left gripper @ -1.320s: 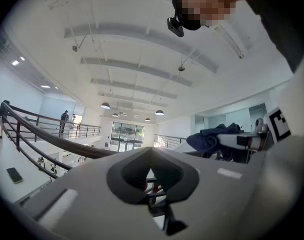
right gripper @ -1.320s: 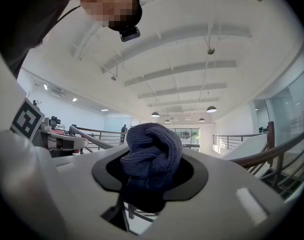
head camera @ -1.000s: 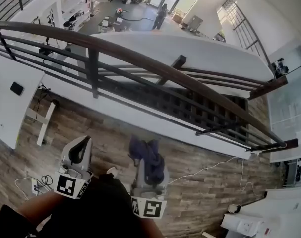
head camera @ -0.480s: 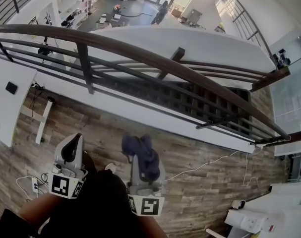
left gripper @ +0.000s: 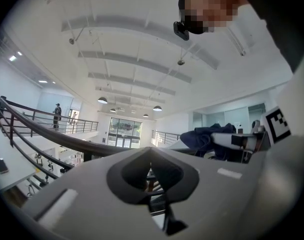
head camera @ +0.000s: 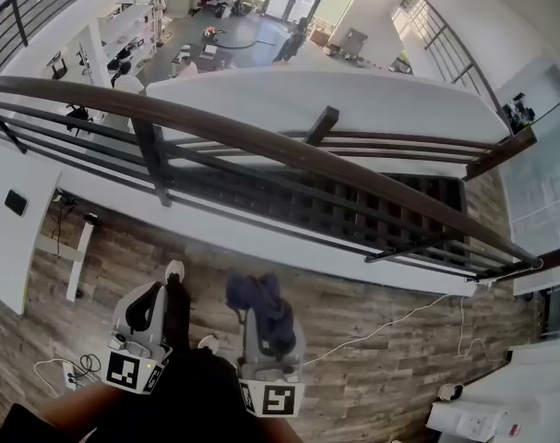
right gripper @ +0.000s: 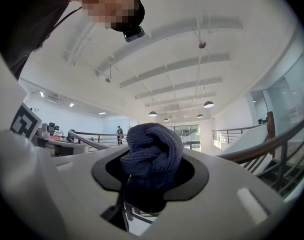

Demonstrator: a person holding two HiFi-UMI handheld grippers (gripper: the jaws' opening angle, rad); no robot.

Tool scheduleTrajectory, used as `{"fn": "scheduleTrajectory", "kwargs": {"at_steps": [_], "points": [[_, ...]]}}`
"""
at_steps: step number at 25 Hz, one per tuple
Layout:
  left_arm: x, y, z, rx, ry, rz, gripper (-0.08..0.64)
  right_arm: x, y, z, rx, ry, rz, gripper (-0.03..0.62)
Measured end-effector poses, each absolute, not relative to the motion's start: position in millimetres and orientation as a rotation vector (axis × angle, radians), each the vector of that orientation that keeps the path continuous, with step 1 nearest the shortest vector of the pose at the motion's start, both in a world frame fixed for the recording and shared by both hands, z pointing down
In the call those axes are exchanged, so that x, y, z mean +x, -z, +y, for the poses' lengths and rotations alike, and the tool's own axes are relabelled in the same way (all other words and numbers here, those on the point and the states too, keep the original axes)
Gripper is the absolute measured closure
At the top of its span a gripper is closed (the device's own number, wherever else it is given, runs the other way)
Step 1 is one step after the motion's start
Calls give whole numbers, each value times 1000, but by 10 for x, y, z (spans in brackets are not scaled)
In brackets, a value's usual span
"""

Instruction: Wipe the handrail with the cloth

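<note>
The dark brown handrail [head camera: 261, 141] curves across the head view from left to lower right, above dark metal bars. Both grippers hang low in front of me, well short of it. My right gripper [head camera: 258, 305] is shut on a bunched dark blue cloth [head camera: 261, 295], which bulges out of its jaws in the right gripper view [right gripper: 152, 151]. My left gripper [head camera: 154, 295] is shut with nothing in it [left gripper: 152, 156]. The left gripper view shows the handrail [left gripper: 51, 136] running off to the left and the cloth [left gripper: 207, 136] to the right.
A dark post [head camera: 152, 164] and horizontal bars carry the rail, with a drop to a lower floor beyond. Wood floor lies under me. A white cable [head camera: 390, 321] trails right, a power strip [head camera: 67, 372] lies at left, and my shoe [head camera: 174, 271] shows by the left gripper.
The view has tilted up, so the railing sits a little higher and farther. Both grippers stay low and the cloth stays held. A shoe has come into sight by the left gripper.
</note>
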State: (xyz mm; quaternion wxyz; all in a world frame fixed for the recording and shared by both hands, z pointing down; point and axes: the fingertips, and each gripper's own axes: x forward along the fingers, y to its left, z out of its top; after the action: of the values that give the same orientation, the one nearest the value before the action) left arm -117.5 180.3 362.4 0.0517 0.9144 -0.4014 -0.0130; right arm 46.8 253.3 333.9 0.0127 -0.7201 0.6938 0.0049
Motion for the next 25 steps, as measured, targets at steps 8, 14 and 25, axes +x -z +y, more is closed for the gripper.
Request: {"fn": "scheduleTrajectory", "kwargs": {"at_steps": [8, 14, 25], "points": [[-926, -3596, 927, 2832, 97, -1113, 560, 521, -3212, 1656, -2292, -81, 2156, 416], [-930, -3495, 283, 2831, 112, -1093, 560, 413, -3104, 872, -2275, -121, 2153, 416], [-1182, -3497, -354, 2798, 98, -1260, 560, 10, -3157, -369, -2080, -107, 2306, 416]]}}
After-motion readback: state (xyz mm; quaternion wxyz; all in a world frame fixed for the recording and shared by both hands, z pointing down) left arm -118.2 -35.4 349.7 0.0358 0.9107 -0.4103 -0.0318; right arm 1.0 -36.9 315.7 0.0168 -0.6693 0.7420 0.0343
